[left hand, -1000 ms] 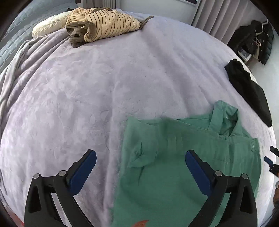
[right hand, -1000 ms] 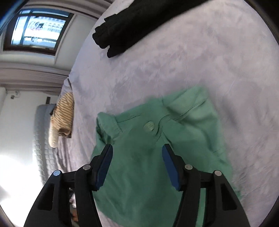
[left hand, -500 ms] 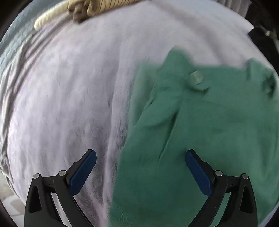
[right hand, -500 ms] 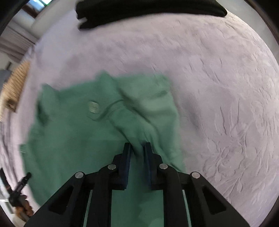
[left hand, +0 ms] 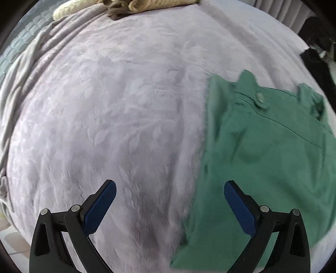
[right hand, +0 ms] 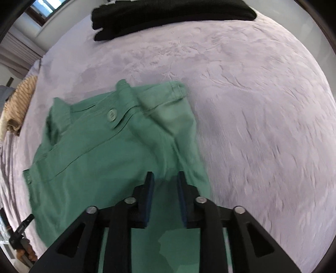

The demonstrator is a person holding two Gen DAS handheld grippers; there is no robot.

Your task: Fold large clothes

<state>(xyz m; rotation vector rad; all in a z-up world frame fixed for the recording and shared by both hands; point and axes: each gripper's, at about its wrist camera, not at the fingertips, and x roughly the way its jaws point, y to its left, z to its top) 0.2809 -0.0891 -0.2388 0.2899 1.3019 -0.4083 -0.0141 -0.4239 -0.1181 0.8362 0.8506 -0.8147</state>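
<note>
1. Green garment: lying partly folded on the bed, with its buttoned waistband end at the far side; in the left wrist view it is occupying the right half, its left edge running down between the fingers.
2. Button: sitting on a tab near the garment's far edge, facing up.
3. Left claw: hovering with its blue pads wide apart, holding nothing; the left finger is sitting over bare bedcover, the right finger over green cloth. Whether it is touching the fabric cannot be told.
4. Right claw: hanging at the garment's near right part, fingers drawn close together with a ridge of green cloth rising between them; a narrow gap is showing, so whether the pads are pinching the cloth cannot be told.
5. Black garment: lying folded at the far edge of the bed, well apart from the green one.
6. Striped tan garment: lying bundled at the far end of the bed, beside a pale pillow.
</note>
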